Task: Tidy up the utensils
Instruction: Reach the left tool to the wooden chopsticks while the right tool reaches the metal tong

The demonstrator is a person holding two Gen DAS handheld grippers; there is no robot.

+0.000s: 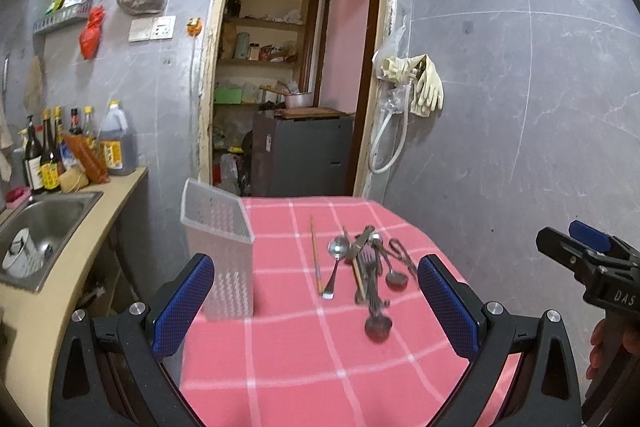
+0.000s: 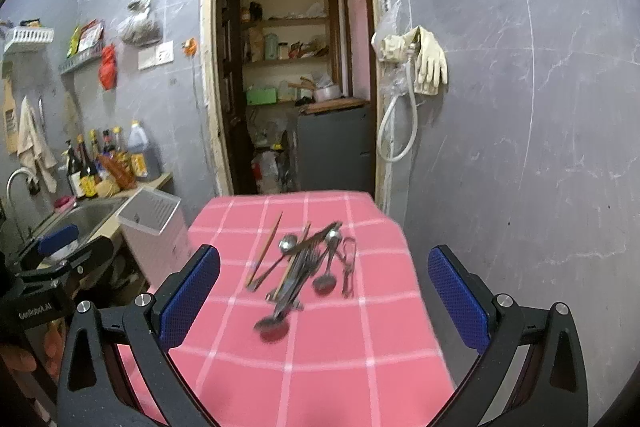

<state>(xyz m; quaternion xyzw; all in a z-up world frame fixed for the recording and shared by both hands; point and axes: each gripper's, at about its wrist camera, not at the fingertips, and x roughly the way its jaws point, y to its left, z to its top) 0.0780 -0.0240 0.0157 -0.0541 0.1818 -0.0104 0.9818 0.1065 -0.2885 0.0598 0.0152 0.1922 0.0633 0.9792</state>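
Two black hand-held grippers with blue textured pads frame what we see, and both hover above a table covered by a pink cloth with a white grid [image 1: 312,359]. We hold the left gripper [image 1: 316,303] with its fingers spread wide and nothing between them. We hold the right gripper [image 2: 324,301] the same way, fingers wide apart and empty.

At the table's far left corner stands a tall translucent white plastic utensil holder with a perforated wall [image 1: 224,259], upright, just beside the left gripper's left finger.

Near the middle of the cloth lies a loose pile of metal cutlery [image 1: 370,275]: several spoons and forks crossing one another, with a small ladle-like spoon [image 1: 378,325] pointing its bowl toward us. Just left of the pile lies one long wooden chopstick [image 1: 316,255], apart from the holder. The right view is blurred, so finer details of the pile are unclear.

Beyond the table's left side sits a stainless steel sink [image 1: 48,223], with dark sauce bottles [image 1: 48,155] behind it.
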